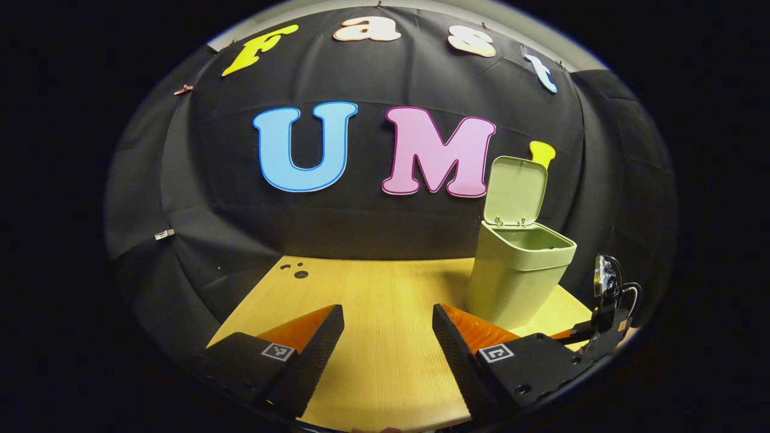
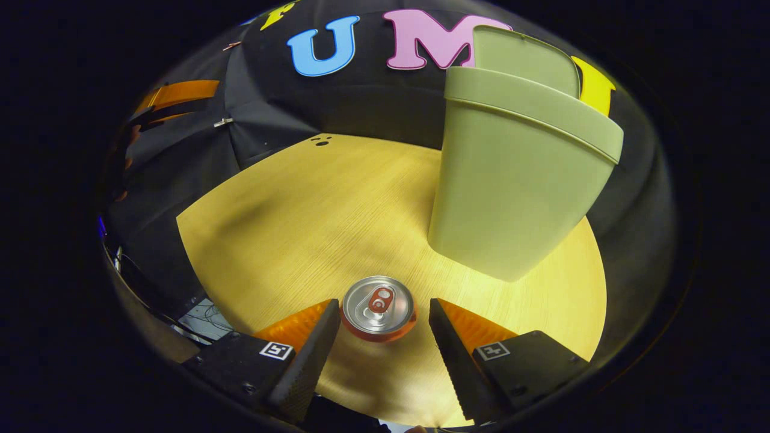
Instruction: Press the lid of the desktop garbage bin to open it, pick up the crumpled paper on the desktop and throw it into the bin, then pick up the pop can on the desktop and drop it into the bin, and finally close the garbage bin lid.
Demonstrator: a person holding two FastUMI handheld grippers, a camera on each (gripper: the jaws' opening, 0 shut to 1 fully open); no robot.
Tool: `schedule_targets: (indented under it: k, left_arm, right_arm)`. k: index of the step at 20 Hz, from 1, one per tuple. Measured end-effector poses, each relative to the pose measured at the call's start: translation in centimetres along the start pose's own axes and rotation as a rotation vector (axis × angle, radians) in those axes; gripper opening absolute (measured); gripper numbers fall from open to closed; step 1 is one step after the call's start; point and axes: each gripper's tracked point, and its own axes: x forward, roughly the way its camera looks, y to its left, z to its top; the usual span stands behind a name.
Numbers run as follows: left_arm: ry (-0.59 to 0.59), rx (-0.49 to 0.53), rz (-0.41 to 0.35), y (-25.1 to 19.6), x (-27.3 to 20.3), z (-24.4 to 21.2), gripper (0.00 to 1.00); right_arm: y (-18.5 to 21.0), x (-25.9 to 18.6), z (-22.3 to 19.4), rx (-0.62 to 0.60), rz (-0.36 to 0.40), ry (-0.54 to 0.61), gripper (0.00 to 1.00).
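In the right gripper view the right gripper hangs spread over the upright pop can, which sits between its fingers, untouched, on the wooden desktop; the green bin stands ahead-right, lid raised. The left gripper is spread over bare desktop

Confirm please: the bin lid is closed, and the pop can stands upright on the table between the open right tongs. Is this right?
Not quite. The lid is open, standing up behind the bin, as the left gripper view shows. The rest holds: the pop can stands upright on the table between the open right tongs.
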Motion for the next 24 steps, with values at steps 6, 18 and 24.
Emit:
schedule_targets:
  k: [6,18,24]
  left_arm:
    - [0.010,-0.004,0.021,0.0,0.1,-0.1,0.95]
    - [0.008,0.007,-0.008,-2.0,1.5,0.4,0.95]
    - [0.000,0.021,-0.050,-3.7,3.1,1.3,0.95]
  right_arm:
    - [0.7,1.1,-0.7,0.004,0.051,0.046,0.84]
    - [-1.5,-3.9,6.6,0.034,0.032,-0.105,0.84]
    - [-2.3,-7.9,15.2,0.036,0.033,-0.274,0.84]
